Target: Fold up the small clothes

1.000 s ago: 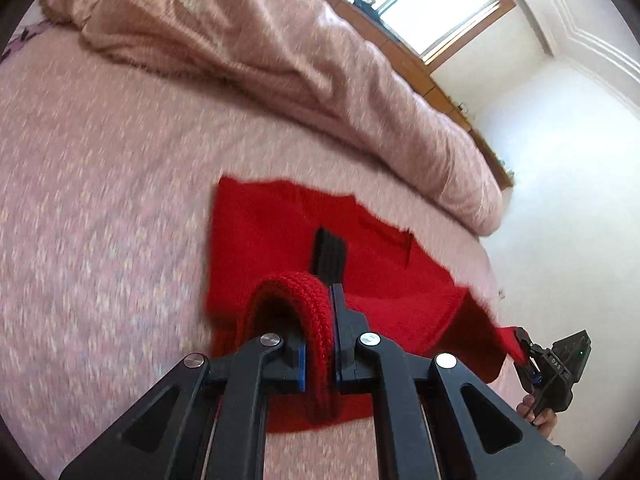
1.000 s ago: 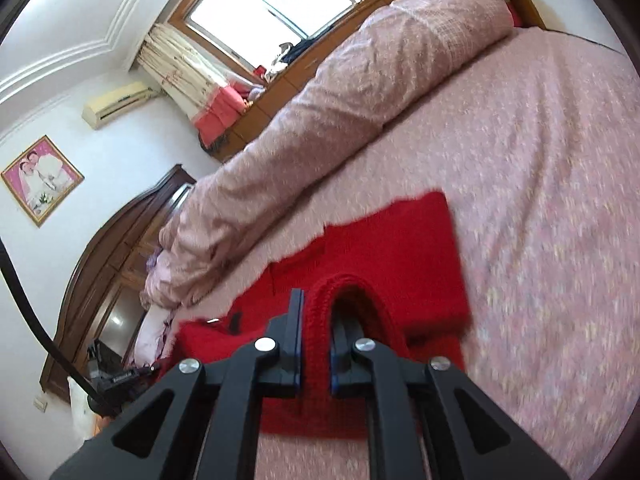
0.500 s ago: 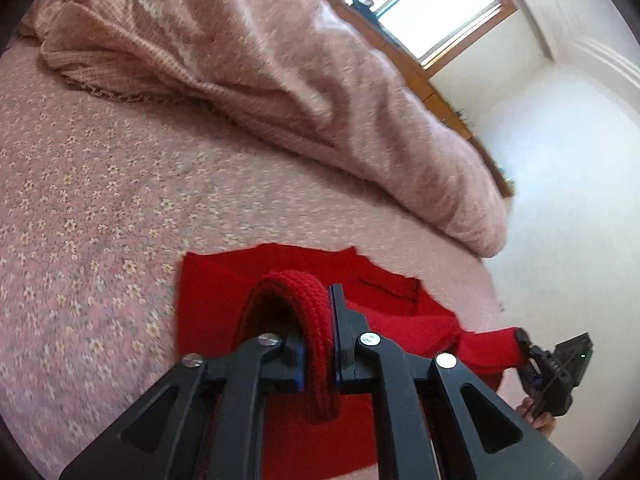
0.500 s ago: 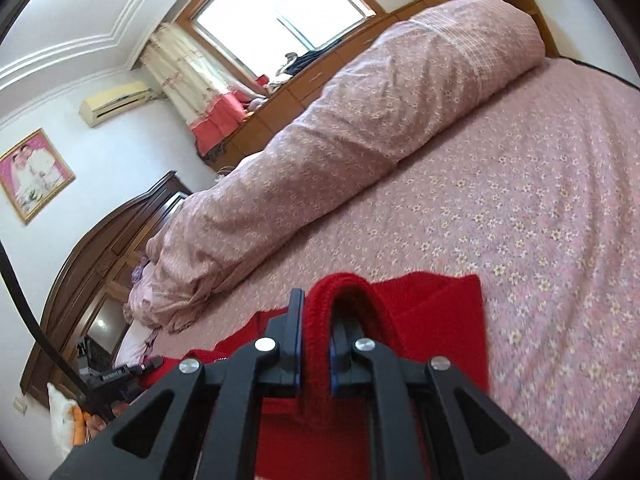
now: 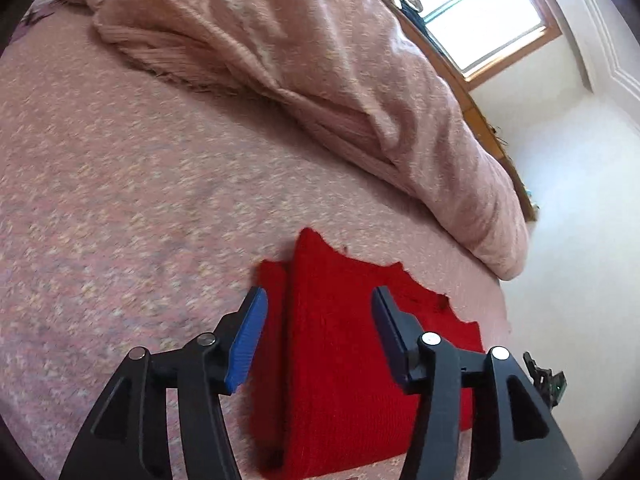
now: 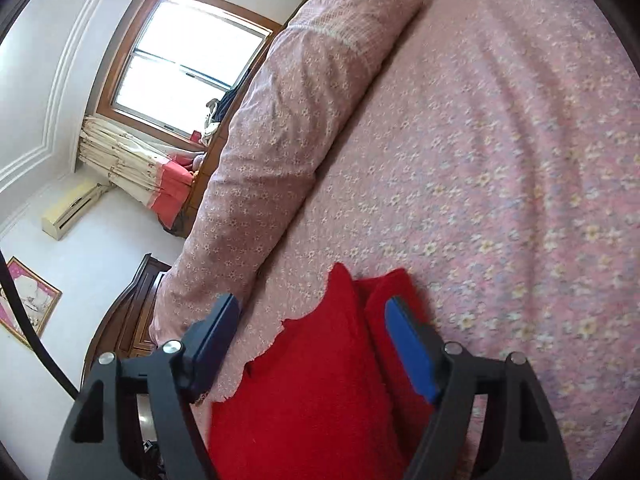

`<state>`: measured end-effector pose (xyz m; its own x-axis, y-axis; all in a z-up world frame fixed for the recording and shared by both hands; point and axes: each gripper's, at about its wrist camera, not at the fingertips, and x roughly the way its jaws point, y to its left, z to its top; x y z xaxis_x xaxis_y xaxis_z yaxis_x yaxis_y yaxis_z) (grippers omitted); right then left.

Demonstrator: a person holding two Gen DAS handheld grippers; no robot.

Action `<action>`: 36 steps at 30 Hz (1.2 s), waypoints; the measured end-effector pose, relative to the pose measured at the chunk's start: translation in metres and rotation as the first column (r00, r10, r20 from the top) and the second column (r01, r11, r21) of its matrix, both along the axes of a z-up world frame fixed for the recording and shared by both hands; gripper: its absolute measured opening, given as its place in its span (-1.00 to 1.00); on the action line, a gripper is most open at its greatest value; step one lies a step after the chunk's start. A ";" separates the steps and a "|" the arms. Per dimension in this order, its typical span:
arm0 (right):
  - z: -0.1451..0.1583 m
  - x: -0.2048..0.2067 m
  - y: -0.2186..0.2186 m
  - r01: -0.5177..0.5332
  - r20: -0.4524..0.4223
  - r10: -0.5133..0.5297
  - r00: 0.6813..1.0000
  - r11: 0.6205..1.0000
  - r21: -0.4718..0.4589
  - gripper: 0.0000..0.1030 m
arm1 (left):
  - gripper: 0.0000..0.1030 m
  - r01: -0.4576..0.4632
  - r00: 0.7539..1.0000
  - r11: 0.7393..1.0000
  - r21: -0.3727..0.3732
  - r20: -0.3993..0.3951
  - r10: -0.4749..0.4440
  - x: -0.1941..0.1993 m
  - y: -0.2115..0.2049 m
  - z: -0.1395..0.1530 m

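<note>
The bed [image 5: 120,184] filled most of both views, covered by a pink sheet with a small flower print. Along its far side lay a long rolled quilt [image 5: 340,92] in a paler pink, bunched and creased, running toward the window [image 6: 188,64] with its wooden frame. Beside the window in the right wrist view hung a gathered curtain [image 6: 132,164] with a coral hem, with a wall air conditioner [image 6: 70,210] next to it and, farther along the wall, a framed picture [image 6: 28,304] and a dark wooden headboard or cabinet [image 6: 132,316].

The red knitted garment [image 5: 352,364] lay flat on the sheet at the near edge of the bed, well apart from the quilt. It was folded over on itself, with a narrower layer showing along its left side in the left wrist view and a jagged upper edge on the top layer.

The left claw [image 5: 318,336] hovered over the garment with its jaws spread wide and nothing between them; the blue pad [image 5: 246,344] faced inward. The right claw [image 6: 310,354] was likewise wide apart and empty, poised above the same red cloth. At the right border of the left wrist view a small dark part of the other tool was just visible.
</note>
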<state>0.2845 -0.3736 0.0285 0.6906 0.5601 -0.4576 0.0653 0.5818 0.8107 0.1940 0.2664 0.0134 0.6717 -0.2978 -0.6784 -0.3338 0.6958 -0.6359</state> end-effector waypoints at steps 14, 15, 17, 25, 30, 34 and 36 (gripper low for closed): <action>0.016 -0.016 0.070 -0.278 0.010 0.360 0.933 0.739 -0.614 0.27 | -0.07 0.141 0.988 0.978 0.151 -0.086 -0.129 0.013 -0.050 -0.024; 0.016 -0.016 0.071 -0.286 0.003 0.366 0.931 0.733 -0.617 0.21 | -0.07 0.148 0.987 0.977 0.156 -0.089 -0.136 0.015 -0.053 -0.025; 0.009 -0.013 0.071 -0.301 -0.021 0.365 0.931 0.731 -0.613 0.09 | -0.08 0.176 0.982 0.967 0.182 -0.104 -0.159 0.019 -0.061 -0.028; -0.010 -0.001 0.079 -0.332 -0.067 0.375 0.925 0.706 -0.626 -0.09 | -0.50 0.211 0.977 0.931 0.297 -0.095 -0.191 0.024 -0.081 -0.026; -0.013 0.006 0.088 -0.312 -0.067 0.361 0.930 0.681 -0.663 -0.76 | -0.89 0.219 0.976 0.891 0.399 -0.089 -0.200 0.028 -0.093 -0.025; -0.007 0.009 0.077 -0.256 -0.023 0.304 0.952 0.754 -0.605 -0.77 | -0.92 0.199 0.978 0.874 0.443 -0.028 -0.208 0.029 -0.098 -0.013; -0.007 0.011 0.070 -0.235 -0.019 0.278 0.960 0.770 -0.593 -0.77 | -0.92 0.187 0.979 0.874 0.449 -0.014 -0.202 0.031 -0.098 -0.011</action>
<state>0.2951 -0.3040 0.0219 0.6005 0.3611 -0.7135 -0.1960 0.9315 0.3065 0.2253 0.1688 0.0021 0.6551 -0.0960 -0.7495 -0.1474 0.9566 -0.2513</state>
